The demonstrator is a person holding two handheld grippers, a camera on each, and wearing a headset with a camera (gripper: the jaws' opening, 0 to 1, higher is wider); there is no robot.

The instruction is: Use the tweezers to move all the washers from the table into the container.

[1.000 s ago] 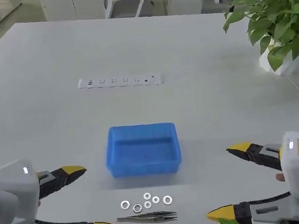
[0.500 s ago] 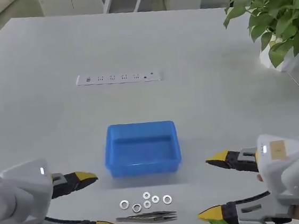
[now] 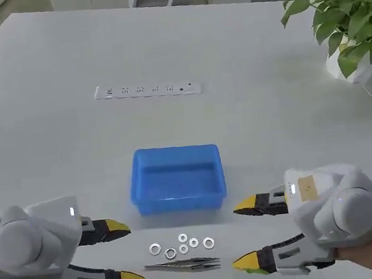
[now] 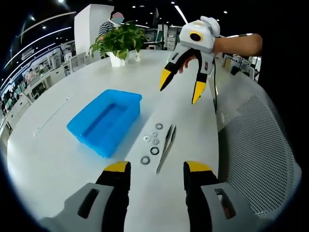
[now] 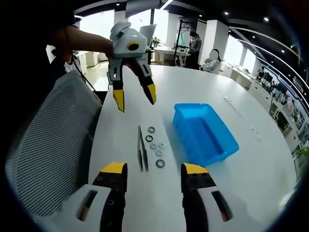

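Six washers (image 3: 193, 243) lie in a small cluster close to the near edge of the bench (image 3: 269, 104). The tweezers (image 3: 183, 266) lie flat just on the near side of them, parallel to that edge. The blue container (image 3: 179, 203) sits just beyond the washers, toward the bench's middle. The left gripper (image 3: 132, 252) and right gripper (image 3: 236, 236) hover on either side of the tweezers, apart from them, each with its fingers (image 3: 119, 227) spread wide. A power strip (image 3: 147, 90) lies farther back.
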